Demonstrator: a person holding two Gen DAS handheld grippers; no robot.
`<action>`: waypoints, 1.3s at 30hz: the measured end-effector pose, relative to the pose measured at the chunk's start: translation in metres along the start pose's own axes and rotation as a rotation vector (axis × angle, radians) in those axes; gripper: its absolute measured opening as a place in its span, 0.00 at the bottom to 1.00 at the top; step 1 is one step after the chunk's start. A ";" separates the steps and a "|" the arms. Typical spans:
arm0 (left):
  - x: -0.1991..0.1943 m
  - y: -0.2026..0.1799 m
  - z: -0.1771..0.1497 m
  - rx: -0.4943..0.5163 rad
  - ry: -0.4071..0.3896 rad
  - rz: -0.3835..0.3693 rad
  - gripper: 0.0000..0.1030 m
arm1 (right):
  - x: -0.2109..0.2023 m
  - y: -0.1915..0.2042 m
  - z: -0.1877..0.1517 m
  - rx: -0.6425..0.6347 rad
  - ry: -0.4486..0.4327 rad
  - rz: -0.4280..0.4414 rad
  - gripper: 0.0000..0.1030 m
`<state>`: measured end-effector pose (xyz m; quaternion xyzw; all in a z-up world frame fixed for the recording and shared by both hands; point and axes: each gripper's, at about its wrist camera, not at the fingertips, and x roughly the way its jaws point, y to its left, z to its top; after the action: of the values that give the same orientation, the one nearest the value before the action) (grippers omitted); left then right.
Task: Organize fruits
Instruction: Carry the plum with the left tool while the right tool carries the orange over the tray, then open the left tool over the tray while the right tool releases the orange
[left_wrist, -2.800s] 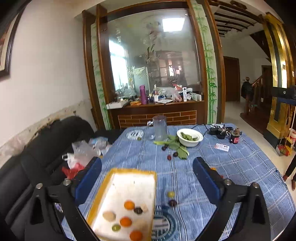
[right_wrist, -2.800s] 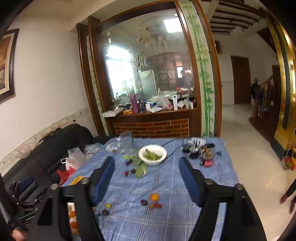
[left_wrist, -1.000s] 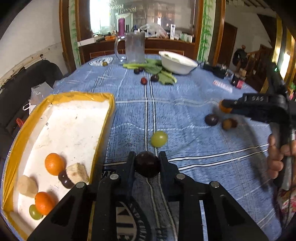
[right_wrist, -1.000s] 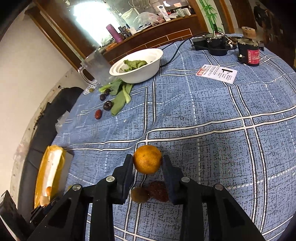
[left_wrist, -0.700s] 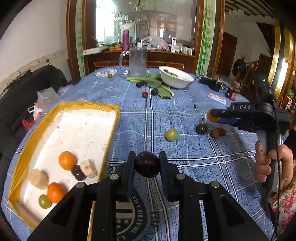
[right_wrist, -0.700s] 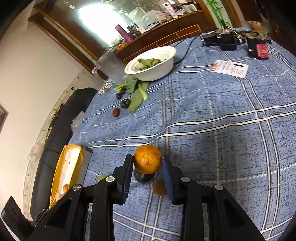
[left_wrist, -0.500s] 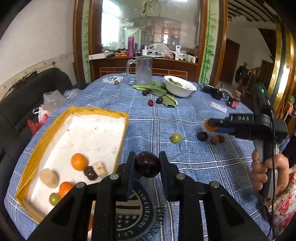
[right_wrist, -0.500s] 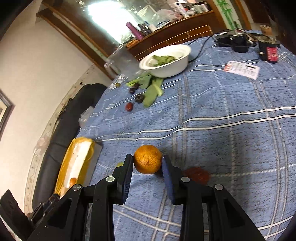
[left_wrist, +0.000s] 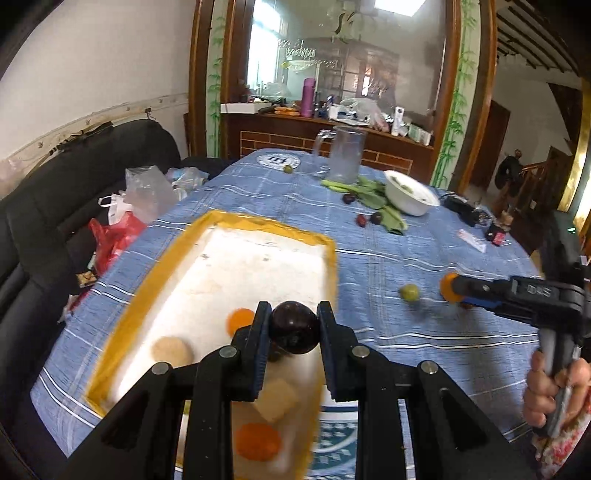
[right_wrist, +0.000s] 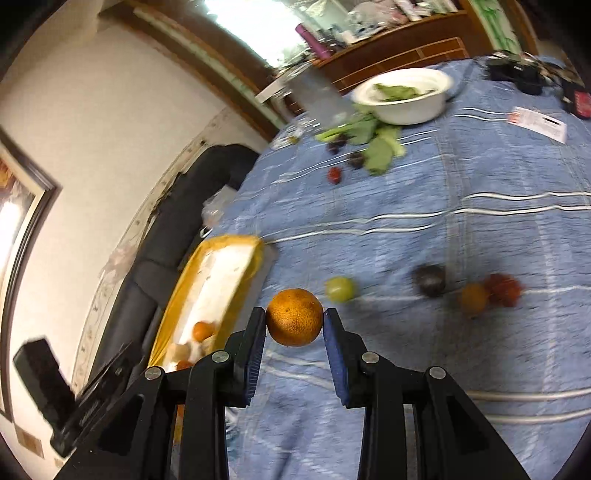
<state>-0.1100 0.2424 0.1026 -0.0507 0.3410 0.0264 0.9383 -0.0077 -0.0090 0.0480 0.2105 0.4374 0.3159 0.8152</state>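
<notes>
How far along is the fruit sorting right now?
Partly done. The yellow-rimmed tray already holds several pieces, including an orange fruit. In hand: the left gripper grips a dark plum above the tray, and the right gripper grips an orange. Left on the blue tablecloth: a green grape, a dark fruit and more beyond.

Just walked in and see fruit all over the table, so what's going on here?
A person is sorting fruit with two handheld grippers. The left gripper holds a dark plum over the yellow-rimmed tray; the right gripper holds an orange above the tablecloth. A green grape lies loose.
</notes>
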 end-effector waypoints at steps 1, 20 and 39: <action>0.004 0.004 0.002 0.006 0.002 0.012 0.23 | 0.007 0.010 -0.001 -0.016 0.011 0.000 0.34; 0.088 0.101 0.013 -0.252 0.170 0.016 0.32 | 0.155 0.122 -0.008 -0.174 0.175 -0.110 0.36; -0.005 0.048 0.002 -0.166 -0.025 0.071 0.79 | 0.038 0.113 -0.036 -0.216 -0.053 -0.215 0.66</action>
<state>-0.1166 0.2902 0.1032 -0.1159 0.3275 0.0883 0.9335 -0.0600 0.1005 0.0770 0.0818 0.3994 0.2661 0.8735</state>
